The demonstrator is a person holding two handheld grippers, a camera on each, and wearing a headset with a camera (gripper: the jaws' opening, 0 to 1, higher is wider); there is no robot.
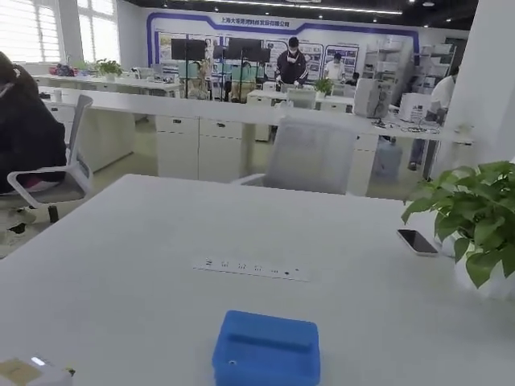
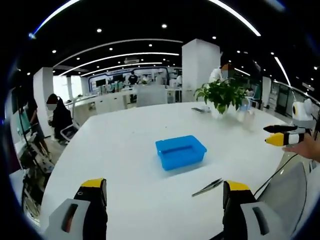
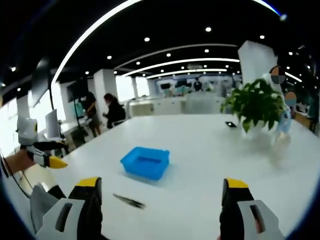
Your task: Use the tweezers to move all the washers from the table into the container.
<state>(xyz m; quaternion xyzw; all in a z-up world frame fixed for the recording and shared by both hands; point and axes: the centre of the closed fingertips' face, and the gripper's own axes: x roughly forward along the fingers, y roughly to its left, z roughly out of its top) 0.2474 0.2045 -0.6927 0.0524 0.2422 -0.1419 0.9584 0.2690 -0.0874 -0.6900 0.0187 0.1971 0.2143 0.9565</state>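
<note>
Fingers (image 2: pixel 93 190) of the left gripper (image 2: pixel 164 186) stand wide apart and hold nothing, and the right gripper (image 3: pixel 160 183) is the same (both by the table (image 2: pixel 125 150) edge). Tweezers (image 2: pixel 207 187) lie flat on the table, near the blue box (image 2: pixel 180 151).

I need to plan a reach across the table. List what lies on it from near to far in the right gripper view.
tweezers → blue container → phone. The plant is left out, because its depth relative to the phone is unclear.
</note>
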